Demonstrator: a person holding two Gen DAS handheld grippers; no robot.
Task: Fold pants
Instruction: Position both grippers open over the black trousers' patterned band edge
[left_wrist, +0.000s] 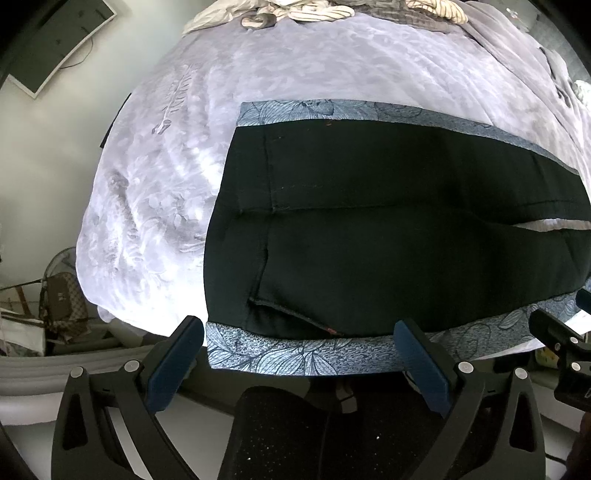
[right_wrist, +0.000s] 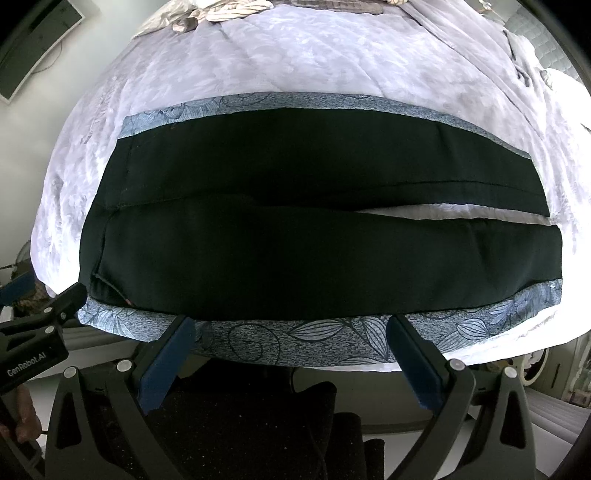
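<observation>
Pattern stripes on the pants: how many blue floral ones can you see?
2. One stripe runs along the near edge of the black pants, just beyond the open right gripper. The other stripe runs along the far edge. None seems hidden.

Black pants (left_wrist: 388, 229) with blue patterned side stripes lay flat on the pale bed (left_wrist: 295, 66). The left tool (left_wrist: 299, 347) hung wide open at six o'clock, just short of the near stripe.

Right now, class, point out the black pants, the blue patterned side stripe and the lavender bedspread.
black pants (right_wrist: 295, 251): right wrist view, near leg's middle.
blue patterned side stripe (left_wrist: 295, 356): left wrist view, near edge.
lavender bedspread (right_wrist: 314, 55): right wrist view, bare far part.
</observation>
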